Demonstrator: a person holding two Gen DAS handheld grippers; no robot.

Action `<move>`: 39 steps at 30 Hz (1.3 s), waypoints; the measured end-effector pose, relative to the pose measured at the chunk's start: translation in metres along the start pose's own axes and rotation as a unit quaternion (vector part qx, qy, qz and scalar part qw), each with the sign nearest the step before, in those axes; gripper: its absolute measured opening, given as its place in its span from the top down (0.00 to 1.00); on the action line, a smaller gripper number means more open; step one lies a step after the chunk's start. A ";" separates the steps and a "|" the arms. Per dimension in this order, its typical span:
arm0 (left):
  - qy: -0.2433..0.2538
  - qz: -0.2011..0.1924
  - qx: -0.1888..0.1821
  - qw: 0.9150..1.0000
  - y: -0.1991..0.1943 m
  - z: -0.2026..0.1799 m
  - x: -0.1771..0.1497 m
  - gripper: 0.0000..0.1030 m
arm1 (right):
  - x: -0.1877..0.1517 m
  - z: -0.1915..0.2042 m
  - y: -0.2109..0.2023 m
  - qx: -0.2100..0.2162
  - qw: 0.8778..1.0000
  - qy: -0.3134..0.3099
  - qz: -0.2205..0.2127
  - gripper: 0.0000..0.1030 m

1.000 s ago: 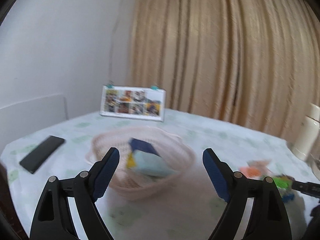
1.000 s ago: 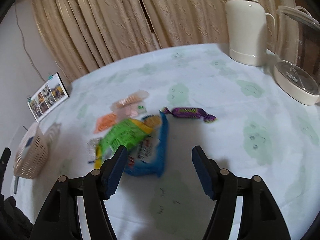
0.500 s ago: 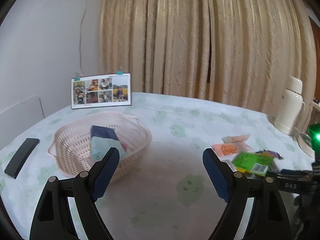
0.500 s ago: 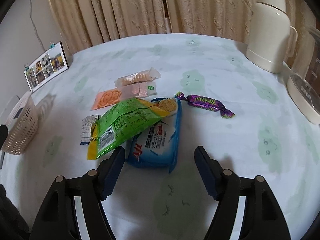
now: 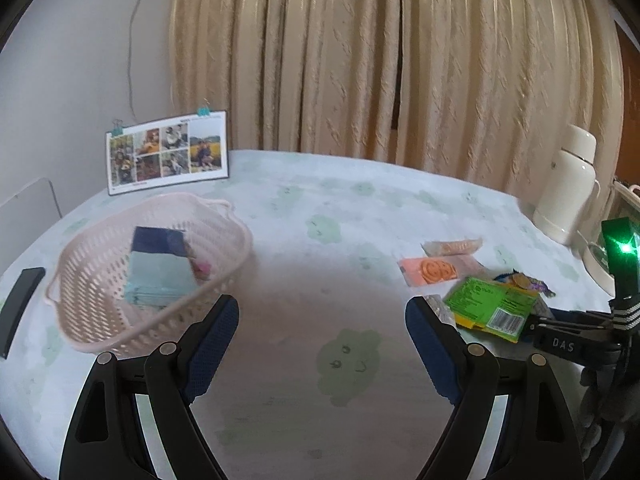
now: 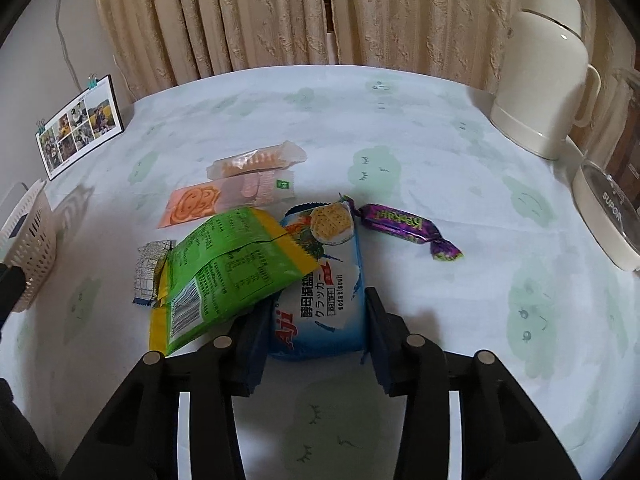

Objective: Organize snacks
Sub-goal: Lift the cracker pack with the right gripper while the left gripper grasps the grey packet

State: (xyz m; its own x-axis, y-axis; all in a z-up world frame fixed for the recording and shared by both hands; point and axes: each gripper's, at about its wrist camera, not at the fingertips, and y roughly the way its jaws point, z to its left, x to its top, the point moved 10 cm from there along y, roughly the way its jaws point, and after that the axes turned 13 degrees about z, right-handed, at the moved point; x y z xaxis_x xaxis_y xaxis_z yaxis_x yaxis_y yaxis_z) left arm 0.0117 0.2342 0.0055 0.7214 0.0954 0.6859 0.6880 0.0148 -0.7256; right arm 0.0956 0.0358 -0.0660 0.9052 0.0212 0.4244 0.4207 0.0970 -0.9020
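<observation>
Left wrist view gives us the room: a table (image 5: pixel 280 380) under a pale cloth printed with green clouds, beige curtains (image 5: pixel 400 60) behind it and a white wall at the left. Our left gripper (image 5: pixel 322 344) hangs over bare cloth with its blue-padded jaws wide apart, nothing between them. Just beyond its left finger sits a pink plastic basket (image 5: pixel 224 280) — inside we see a packet with a dark blue top and a pale teal face (image 5: pixel 160 272), and a small pink thing beside it that is too blurred to name. A black phone (image 5: pixel 20 300) lies left of the basket, a photo card (image 5: pixel 168 152) stands behind it, and a cream thermos (image 5: pixel 568 188) stands far right.

Right wrist view shows the snacks. Our right gripper (image 6: pixel 316 336) is down at the table, jaws apart on either side of the near end of a blue soda biscuit pack (image 6: pixel 324 292) — whether the pads touch it we cannot tell. A green and yellow packet (image 6: pixel 224 272) overlaps the pack's left edge, with a silver wrapper (image 6: pixel 150 268) beside that. Farther off lie an orange cookie packet (image 6: pixel 196 204), a clear wafer packet (image 6: pixel 256 160) and, to the right, a purple candy (image 6: pixel 404 226).
</observation>
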 end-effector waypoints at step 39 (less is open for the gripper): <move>0.048 0.156 -0.094 0.982 0.095 -0.091 -0.003 0.72 | -0.011 -0.024 -0.024 0.030 0.999 0.031 -0.027 0.61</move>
State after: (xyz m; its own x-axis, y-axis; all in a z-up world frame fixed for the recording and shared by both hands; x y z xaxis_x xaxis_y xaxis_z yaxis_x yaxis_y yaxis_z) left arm 0.0821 0.1445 -0.0603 0.8971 -0.0279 0.4409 0.4288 -0.1855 -0.8842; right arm 0.0770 0.0095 -0.0514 0.8837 -0.0479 0.4656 0.4670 0.1558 -0.8704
